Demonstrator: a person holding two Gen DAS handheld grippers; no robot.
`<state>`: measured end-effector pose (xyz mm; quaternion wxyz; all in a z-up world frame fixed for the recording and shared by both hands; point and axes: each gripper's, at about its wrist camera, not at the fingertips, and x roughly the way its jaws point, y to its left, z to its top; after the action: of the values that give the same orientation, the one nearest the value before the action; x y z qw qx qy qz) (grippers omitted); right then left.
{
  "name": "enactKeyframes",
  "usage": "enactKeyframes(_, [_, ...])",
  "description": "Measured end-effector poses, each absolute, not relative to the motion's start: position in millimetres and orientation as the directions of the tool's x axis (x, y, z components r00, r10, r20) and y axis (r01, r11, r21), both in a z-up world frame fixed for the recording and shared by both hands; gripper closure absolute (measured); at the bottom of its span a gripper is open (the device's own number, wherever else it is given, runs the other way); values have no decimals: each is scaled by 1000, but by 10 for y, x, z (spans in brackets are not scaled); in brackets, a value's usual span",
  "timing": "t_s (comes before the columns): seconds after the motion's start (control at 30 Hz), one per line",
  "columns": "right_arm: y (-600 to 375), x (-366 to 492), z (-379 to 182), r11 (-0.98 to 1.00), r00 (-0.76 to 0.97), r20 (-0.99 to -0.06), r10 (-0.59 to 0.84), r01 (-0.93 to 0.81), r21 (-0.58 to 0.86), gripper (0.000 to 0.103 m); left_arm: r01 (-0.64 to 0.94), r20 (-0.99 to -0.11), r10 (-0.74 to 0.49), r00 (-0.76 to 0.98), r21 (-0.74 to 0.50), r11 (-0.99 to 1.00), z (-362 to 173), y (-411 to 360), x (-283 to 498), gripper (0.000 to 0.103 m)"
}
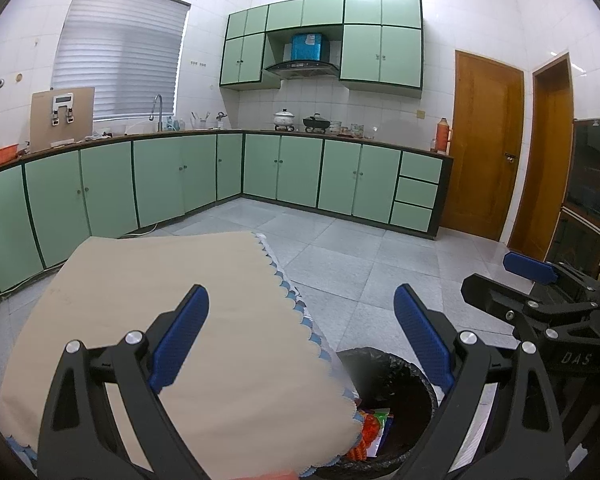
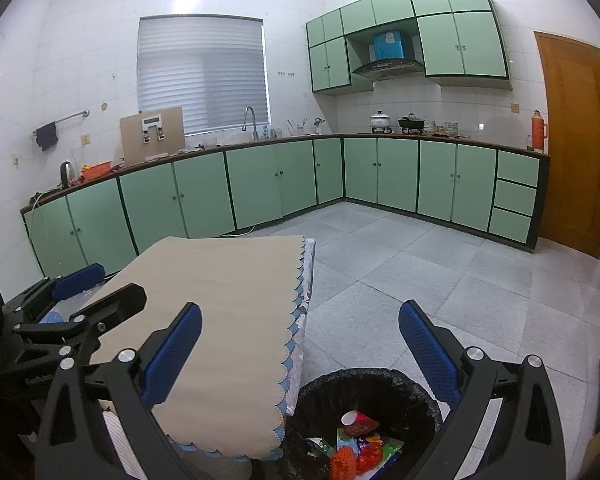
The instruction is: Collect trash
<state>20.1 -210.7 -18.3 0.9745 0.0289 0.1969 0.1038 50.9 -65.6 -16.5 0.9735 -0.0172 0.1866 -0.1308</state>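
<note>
A round bin with a black liner stands on the floor beside the table's near right corner; it also shows in the left wrist view. Inside lie a red-and-white paper cup, colourful wrappers and an orange spiky piece. My right gripper is open and empty, above the bin and the table edge. My left gripper is open and empty, over the table's beige cloth. Each gripper shows in the other's view: the right one, the left one.
The table with the scalloped beige cloth fills the near left. Green base cabinets run along two walls. Wooden doors stand at the right. Grey tiled floor lies beyond the bin.
</note>
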Motion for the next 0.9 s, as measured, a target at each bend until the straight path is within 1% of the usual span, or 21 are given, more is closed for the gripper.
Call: enactKeyframes(0.9, [-2097, 203, -183, 977, 900, -379, 215, -193, 96, 6, 246, -359, -259, 897, -82, 966, -162, -658, 512, 12])
